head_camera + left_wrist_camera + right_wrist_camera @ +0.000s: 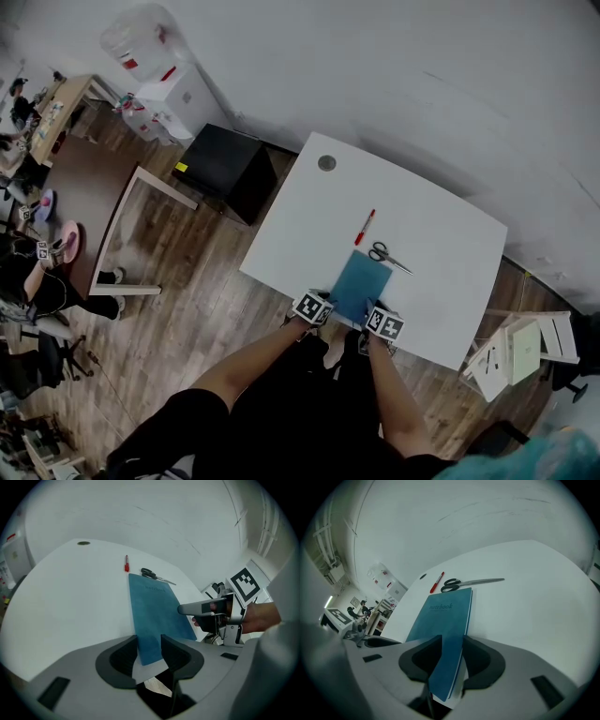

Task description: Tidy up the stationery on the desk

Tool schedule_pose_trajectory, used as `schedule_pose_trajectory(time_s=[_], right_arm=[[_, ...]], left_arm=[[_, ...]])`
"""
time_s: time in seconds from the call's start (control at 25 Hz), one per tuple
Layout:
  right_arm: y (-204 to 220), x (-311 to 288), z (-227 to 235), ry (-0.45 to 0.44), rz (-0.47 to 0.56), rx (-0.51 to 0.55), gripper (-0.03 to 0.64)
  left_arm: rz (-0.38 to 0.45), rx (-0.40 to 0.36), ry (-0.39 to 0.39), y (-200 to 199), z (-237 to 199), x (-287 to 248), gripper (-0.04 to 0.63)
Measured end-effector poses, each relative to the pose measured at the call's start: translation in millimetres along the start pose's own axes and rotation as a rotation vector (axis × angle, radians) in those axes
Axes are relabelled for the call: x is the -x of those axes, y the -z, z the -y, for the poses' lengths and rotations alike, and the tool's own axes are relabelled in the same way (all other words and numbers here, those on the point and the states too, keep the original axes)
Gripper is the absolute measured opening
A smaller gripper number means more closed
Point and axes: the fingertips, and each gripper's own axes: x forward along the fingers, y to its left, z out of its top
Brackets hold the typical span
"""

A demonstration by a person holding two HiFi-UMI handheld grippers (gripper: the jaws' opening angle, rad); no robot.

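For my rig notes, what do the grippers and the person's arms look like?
The left gripper and right gripper have light grey shells with dark curved pads. Each carries a cube with black-and-white square markers. The forearms are bare, without sleeves; the clothes below are dark.

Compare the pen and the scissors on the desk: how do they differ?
The pen is red and one slim stick; the scissors have black handles and grey blades. The pen points away from the notebook; the scissors lie along its far edge. Both lie loose on the white desk, beyond the notebook.
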Motion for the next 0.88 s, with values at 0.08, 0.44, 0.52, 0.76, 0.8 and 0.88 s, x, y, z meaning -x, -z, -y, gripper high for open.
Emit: schedule_pose_trajectory(time_s=[0.08,0.44,0.52,0.76,0.8,0.88], right_arm=[[1,-7,-13,-0.005,-0.007,0.010,0.135],[1,-34,-66,-0.021,-0.030,0.043,0.137],[2,-38,-75,-0.013,-0.037,0.065,0.137],[3,-38,-80,0.039,-0.034,0.119,0.135],[2,-35,-78,0.040,-0.034,0.128,0.136],[-2,-25,-71,0.041,-0.028,0.166,0.136]], left_arm=[[0.004,0.015,-0.005,3,-12,8,0.152],[0.020,0.042,-0.013,14,-59,39,0.153],[0.016,0.036,-0.005,16,-67,44,0.152],[0.028,0.000,0.063,13,-70,55,0.152],[0.036,-0.004,0.063,13,-69,56,0.152],[0.051,-0.009,0.060,9,-64,56,0.152]])
